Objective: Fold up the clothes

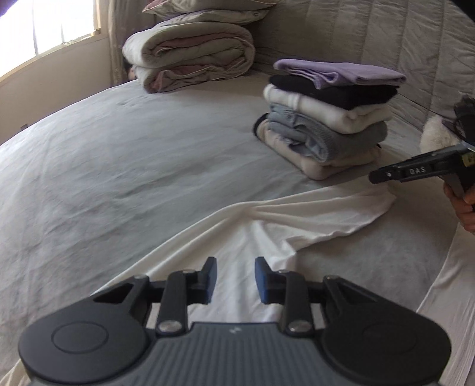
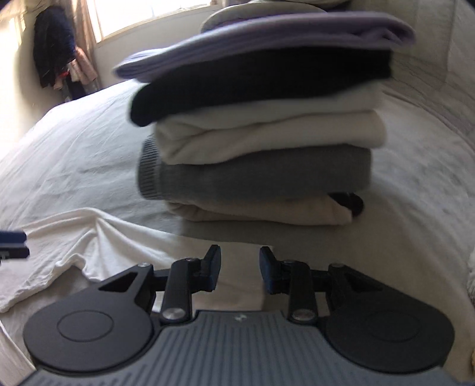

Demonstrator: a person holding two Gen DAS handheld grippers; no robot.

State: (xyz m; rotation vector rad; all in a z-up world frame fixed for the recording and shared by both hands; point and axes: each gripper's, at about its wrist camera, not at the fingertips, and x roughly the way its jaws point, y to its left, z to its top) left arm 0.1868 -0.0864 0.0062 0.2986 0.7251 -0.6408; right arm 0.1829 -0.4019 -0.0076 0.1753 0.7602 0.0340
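Lying spread across the lower middle of the left wrist view, the white shirt [image 1: 261, 225] rests flat on the grey bed [image 1: 118, 166], with one sleeve reaching toward the right edge of the frame. The left gripper [image 1: 235, 279] hovers over the shirt at the bottom centre; its blue pads stand apart with a clear gap, and nothing is caught between them. Only white cloth shows through that gap, below the fingers.

At the right edge of the same view the right gripper [image 1: 374, 177] enters as a dark arm, held by a hand [image 1: 463, 205] in the lower right. Its tip sits just above the end of the sleeve; from this angle I cannot tell whether it touches the cloth.

In the right wrist view the right gripper [image 2: 240, 268] fills the bottom centre, its jaws likewise apart and empty, with a corner of the white shirt [image 2: 89, 246] lying beneath and to the left. A blue pad of the left gripper [image 2: 13, 242] pokes in at the left edge.

Directly ahead, in the centre of that frame, stands the stack of folded clothes [image 2: 261, 130]: lilac on top, then black, cream, grey knit and beige at the base. In the left wrist view the stack [image 1: 326, 118] sits at upper right, near the shirt's sleeve. A rolled duvet [image 1: 190, 56] lies at the upper middle, beside a window [image 1: 47, 26] in the upper left.
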